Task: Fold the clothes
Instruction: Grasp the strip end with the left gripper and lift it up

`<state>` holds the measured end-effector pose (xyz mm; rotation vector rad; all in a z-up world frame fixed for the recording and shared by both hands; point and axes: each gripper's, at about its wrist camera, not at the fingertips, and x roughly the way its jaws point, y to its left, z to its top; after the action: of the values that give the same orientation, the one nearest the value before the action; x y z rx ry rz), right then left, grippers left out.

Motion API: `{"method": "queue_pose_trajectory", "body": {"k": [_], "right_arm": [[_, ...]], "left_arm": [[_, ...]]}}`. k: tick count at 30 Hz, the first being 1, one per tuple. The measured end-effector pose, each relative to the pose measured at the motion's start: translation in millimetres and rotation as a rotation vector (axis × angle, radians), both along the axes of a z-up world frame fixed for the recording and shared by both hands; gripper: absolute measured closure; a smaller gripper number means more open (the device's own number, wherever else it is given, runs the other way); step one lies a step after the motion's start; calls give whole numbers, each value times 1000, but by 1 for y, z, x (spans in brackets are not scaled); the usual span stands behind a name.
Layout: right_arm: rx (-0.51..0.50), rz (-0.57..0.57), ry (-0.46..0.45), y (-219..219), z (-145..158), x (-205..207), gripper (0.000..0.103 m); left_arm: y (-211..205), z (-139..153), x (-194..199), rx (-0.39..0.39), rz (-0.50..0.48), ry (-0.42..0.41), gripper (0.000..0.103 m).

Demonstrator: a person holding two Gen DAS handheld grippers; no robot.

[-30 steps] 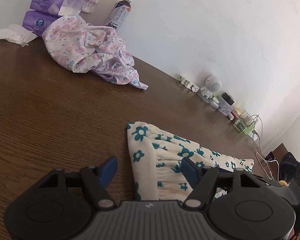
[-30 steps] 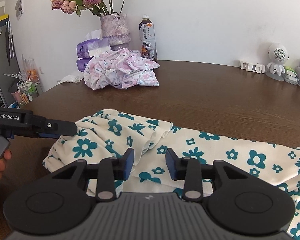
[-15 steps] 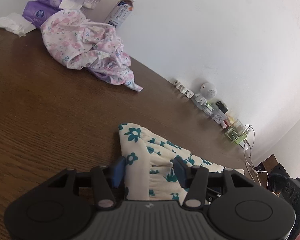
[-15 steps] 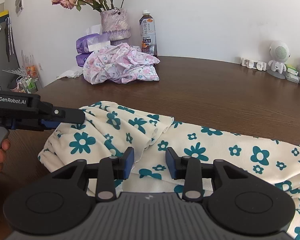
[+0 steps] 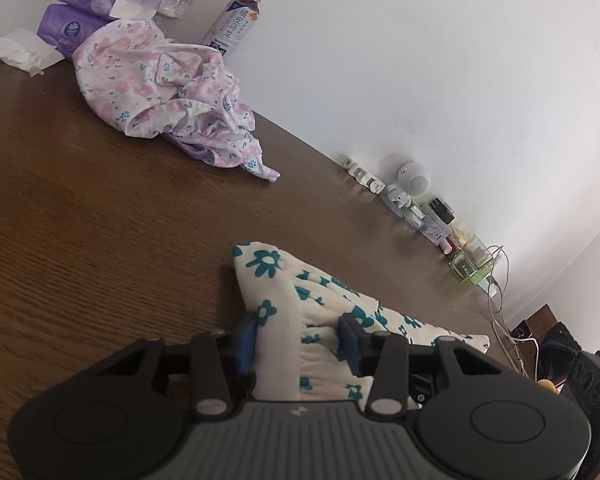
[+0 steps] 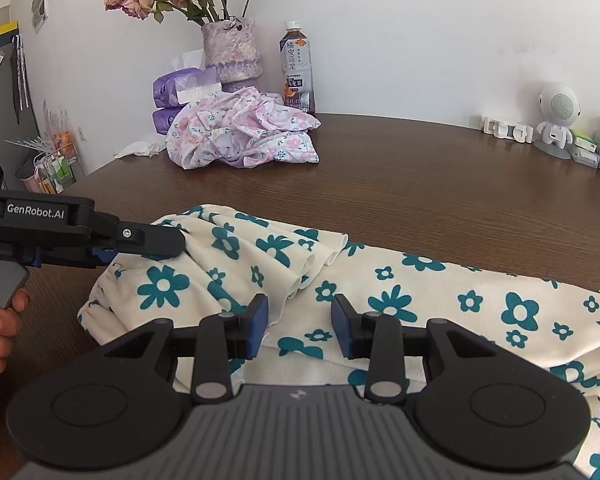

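Left gripper [image 5: 298, 340] closing its jaws around a bunched fold of the cream garment [image 6: 440, 304], right gripper [image 6: 300, 330] half open over the cloth!

Two garments on the brown table [image 5: 80, 220]: the cream one with teal flowers lies at the near edge, its gathered end between the left blue pads [image 5: 247, 338]; whether they pinch yet, hard to call. Flat cloth lies below the right gripper's gap, no visible grip. One pink floral garment [image 6: 240, 132] sits crumpled at the far side beside one bottle [image 6: 297, 68], one vase [image 6: 232, 50] and two purple tissue packs [image 5: 94, 8].

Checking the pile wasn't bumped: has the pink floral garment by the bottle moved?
No. The pink floral garment sits just left of the bottle, below the vase, as before.
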<state>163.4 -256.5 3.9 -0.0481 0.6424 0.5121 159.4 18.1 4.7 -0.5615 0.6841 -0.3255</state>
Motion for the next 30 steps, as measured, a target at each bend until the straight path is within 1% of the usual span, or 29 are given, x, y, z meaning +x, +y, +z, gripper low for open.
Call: {"method": "queue_pose_trajectory", "body": {"k": [3,6,7,10,11,13,19,24,30], "right_arm": [[0,1,-1,0,0,0,67],[11,4,1,-1,0,1,67],[17,7,2,-2,1,1,65],[44,20,-4,-8,5,2,54],[41,23,-12,-10,6,1,53],[30,30,-18,-13,6,1,50],[10,18,-32,-29,7,2,50],[1,16,-29,-35,5,6,50],[-51,44,-63,-27,5,4,50]], "left_arm": [[-1,7,0,2,-14,-20,72],[-10,15,1,81,-23,-42,77],[-13,16,1,101,-26,-44,78],[-20,24,4,179,-47,-63,79],[-22,26,5,205,-54,-72,80],[-27,33,8,268,-71,-89,80],[-48,55,16,489,-117,-144,80],[-77,66,18,671,-167,-194,80],[-108,75,17,826,-209,-244,80]]}}
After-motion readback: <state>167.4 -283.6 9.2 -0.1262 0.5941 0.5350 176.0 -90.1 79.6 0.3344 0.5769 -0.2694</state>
